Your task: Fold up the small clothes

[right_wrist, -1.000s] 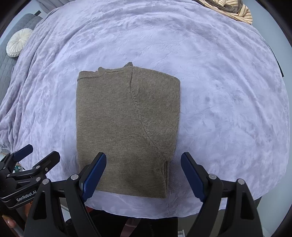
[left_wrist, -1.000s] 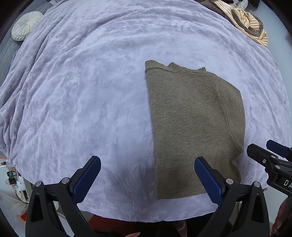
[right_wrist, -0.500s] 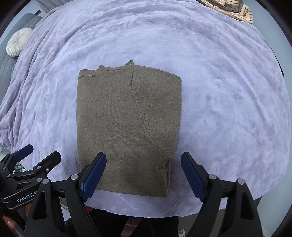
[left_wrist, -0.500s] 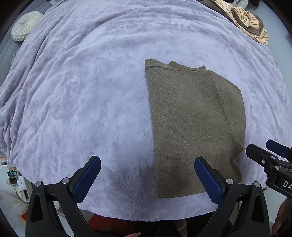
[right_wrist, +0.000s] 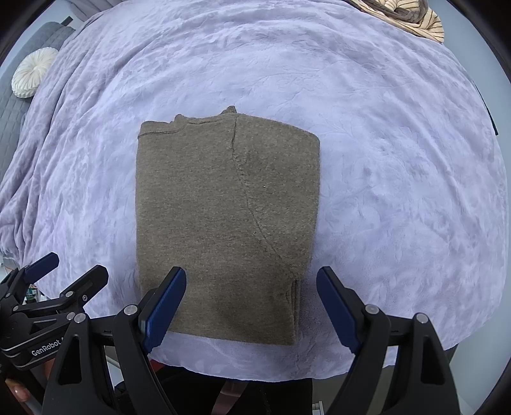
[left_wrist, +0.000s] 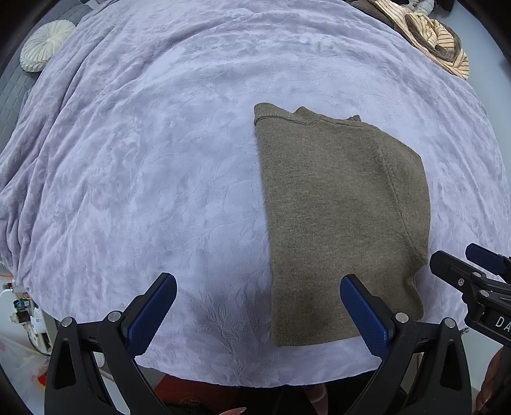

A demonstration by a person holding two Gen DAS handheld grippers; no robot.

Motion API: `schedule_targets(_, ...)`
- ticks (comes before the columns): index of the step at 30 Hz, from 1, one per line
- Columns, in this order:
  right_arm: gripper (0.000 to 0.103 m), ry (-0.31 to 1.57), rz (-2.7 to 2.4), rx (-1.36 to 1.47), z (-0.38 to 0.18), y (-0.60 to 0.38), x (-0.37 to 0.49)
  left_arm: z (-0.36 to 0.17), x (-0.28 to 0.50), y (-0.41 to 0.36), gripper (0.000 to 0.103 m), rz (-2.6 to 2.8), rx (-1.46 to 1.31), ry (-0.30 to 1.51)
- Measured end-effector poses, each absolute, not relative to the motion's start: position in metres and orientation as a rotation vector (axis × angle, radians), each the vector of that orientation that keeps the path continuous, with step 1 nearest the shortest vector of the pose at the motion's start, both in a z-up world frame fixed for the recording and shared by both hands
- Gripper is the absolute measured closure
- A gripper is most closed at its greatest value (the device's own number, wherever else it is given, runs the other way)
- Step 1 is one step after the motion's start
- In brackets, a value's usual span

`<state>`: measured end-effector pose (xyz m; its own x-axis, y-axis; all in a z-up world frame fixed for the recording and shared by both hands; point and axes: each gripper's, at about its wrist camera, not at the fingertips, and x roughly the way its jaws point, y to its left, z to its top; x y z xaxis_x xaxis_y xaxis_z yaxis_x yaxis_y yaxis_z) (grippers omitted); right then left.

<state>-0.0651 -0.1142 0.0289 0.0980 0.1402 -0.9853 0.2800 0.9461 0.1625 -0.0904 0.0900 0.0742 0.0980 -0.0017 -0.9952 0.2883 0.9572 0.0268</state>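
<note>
An olive-brown knit sweater [left_wrist: 341, 217] lies folded into a narrow rectangle on the lilac blanket [left_wrist: 153, 178], its collar at the far end. It also shows in the right wrist view [right_wrist: 223, 223]. My left gripper [left_wrist: 255, 306] is open and empty, held above the near left corner of the sweater. My right gripper [right_wrist: 252, 303] is open and empty, above the sweater's near right corner. Each gripper shows at the edge of the other's view: the right gripper [left_wrist: 472, 281] and the left gripper [right_wrist: 54, 281].
A striped beige and brown garment [left_wrist: 431, 38] lies bunched at the far right of the bed, and shows in the right wrist view [right_wrist: 405, 16]. A round white pleated cushion [left_wrist: 44, 44] sits at the far left. The blanket's near edge [left_wrist: 255, 380] drops off just below the grippers.
Nearly nothing has moved. The right wrist view has crept slightly forward and lower over the sweater. Both grippers stay open.
</note>
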Motion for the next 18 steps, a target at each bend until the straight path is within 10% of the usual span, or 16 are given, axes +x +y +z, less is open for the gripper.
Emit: schedule_targets(18, 0.017, 1.484, -0.106, 0.343, 0.0293, -0.1137, -0.0624, 0.0728, -0.0898, 0.0913, 0.0, -0.217, 0.242, 1.466)
